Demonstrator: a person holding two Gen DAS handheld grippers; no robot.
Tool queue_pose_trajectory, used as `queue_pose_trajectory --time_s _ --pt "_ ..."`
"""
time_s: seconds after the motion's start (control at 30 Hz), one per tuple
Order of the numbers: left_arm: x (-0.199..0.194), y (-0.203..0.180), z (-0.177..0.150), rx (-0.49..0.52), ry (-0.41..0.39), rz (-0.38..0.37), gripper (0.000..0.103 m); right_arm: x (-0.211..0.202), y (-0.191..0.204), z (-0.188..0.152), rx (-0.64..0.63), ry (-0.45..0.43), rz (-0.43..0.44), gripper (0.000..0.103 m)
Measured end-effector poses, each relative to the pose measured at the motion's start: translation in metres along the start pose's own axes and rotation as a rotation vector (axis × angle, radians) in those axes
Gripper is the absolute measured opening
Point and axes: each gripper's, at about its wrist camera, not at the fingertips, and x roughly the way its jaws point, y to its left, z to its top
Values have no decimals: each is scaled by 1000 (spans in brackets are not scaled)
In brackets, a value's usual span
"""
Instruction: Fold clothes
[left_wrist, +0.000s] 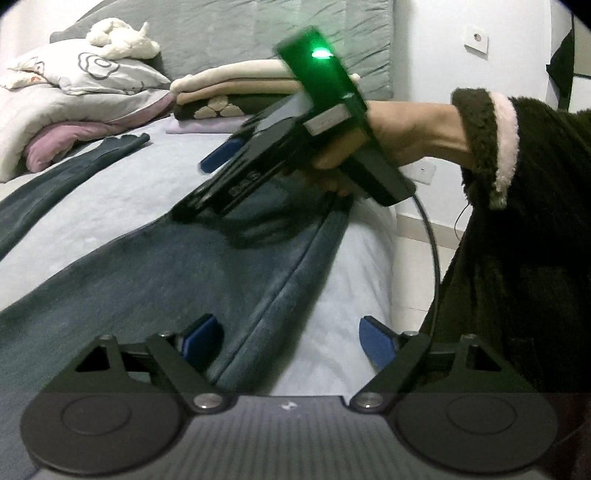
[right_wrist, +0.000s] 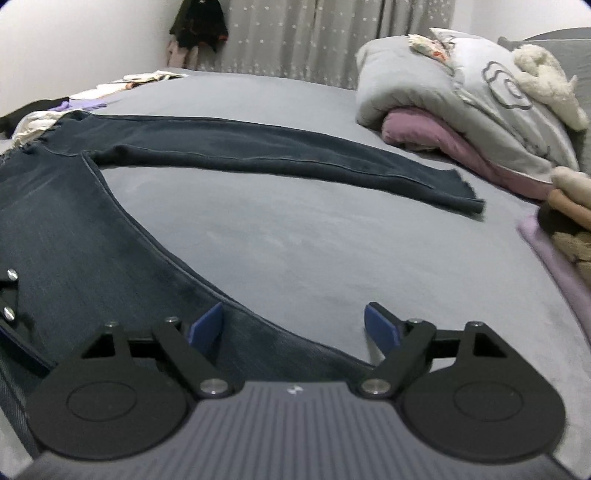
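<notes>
Left gripper (left_wrist: 291, 339): jaws wide, nothing between the pads, above the jeans.
Right gripper (right_wrist: 293, 326): jaws wide, holding nothing, at 6 o'clock over the trouser leg edge.
Jeans (right_wrist: 258, 151): spread flat on the grey bed (right_wrist: 314, 251), one leg reaching toward 3 o'clock.
Folded pile (left_wrist: 236, 92): at 12 o'clock, beside the quilt (left_wrist: 74, 114).

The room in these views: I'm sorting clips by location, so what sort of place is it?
Most likely a bedroom. Dark jeans lie spread on a grey bed, with a bundled duvet and pillow at its head and curtains behind.
</notes>
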Motion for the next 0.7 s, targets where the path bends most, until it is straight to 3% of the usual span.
queue_pose_trajectory --time_s 0.13,0.43,0.53,0.7 --pt "-6 8 1 -80 20 51 83 -24 -4 -8 42 -35 8 83" --pt "1 5 8 -55 67 96 83 -57 -17 -57 120 64 -44 84" --pt "0 5 10 -53 80 121 83 -66 -26 -61 151 104 -73 84" --pt "-7 13 10 -92 103 175 83 -73 -25 -46 173 100 -74 84"
